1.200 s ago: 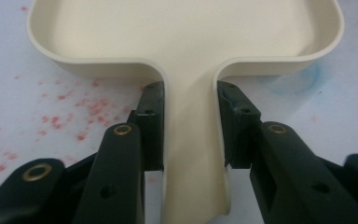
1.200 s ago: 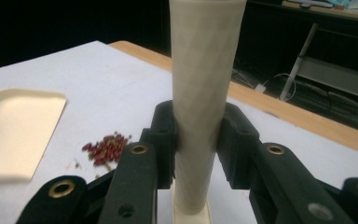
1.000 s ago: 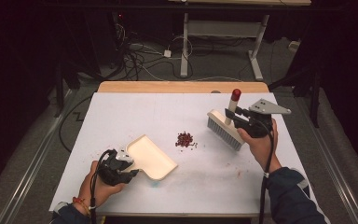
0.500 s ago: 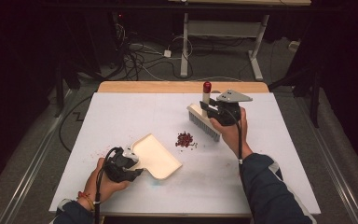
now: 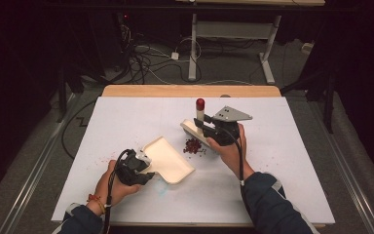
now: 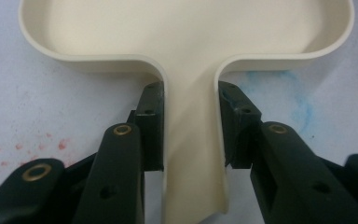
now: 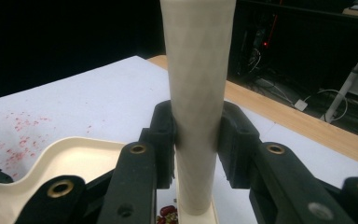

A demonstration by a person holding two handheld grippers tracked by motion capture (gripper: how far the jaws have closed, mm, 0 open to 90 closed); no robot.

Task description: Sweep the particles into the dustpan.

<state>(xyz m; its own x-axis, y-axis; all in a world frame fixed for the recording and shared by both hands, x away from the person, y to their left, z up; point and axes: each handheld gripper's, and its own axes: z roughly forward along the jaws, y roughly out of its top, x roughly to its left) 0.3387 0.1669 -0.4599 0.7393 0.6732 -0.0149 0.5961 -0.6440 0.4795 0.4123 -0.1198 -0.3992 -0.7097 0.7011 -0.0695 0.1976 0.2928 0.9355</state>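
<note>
A cream dustpan with a shallow, round-cornered tray lies flat on the white worktop, its narrow handle clamped between the left gripper's fingers. The right gripper fingers pinch the upright cream handle of a red-capped brush; its head rests just beyond a small pile of dark red beans, between both sets of fingers.
</note>
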